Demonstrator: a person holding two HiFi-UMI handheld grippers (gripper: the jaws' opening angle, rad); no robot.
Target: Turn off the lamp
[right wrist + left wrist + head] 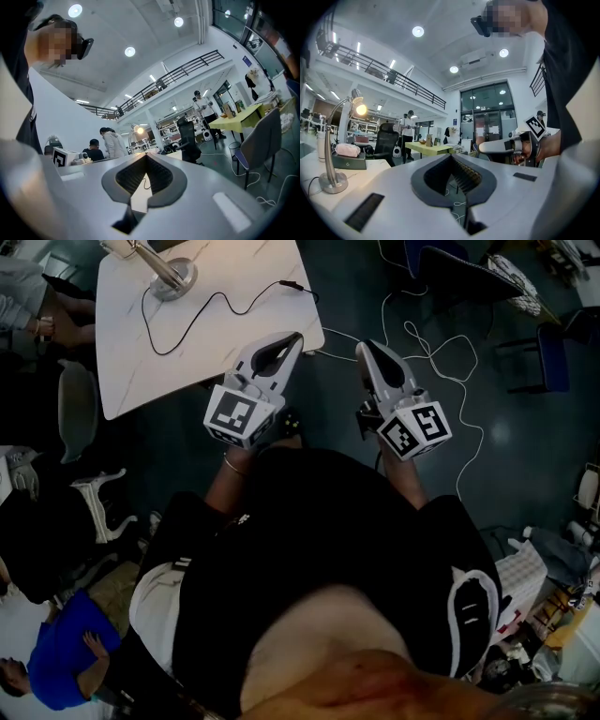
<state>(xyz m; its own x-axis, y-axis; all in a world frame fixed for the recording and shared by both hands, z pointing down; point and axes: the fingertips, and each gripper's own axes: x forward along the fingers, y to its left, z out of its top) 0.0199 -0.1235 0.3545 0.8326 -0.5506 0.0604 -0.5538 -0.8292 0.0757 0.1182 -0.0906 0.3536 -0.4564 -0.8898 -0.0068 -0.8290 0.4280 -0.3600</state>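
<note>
My left gripper (295,337) and right gripper (367,347) had pale grey shells, dark ribbed pads (466,174) and a cube (242,413) of black-and-white square markers each, and I wore a black top (319,540) and a thin bracelet (234,468).

counter (267,329): near corner bare | lamp (173,279) at far end, its cord (192,322) loops across the middle | floor (352,287) to the right: loose cables (441,345), chair (553,357)

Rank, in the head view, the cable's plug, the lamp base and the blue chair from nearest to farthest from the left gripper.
1. Cable's plug, on the table just beyond the left gripper.
2. Lamp base, at the table's far left.
3. Blue chair, far off to the right.
</note>
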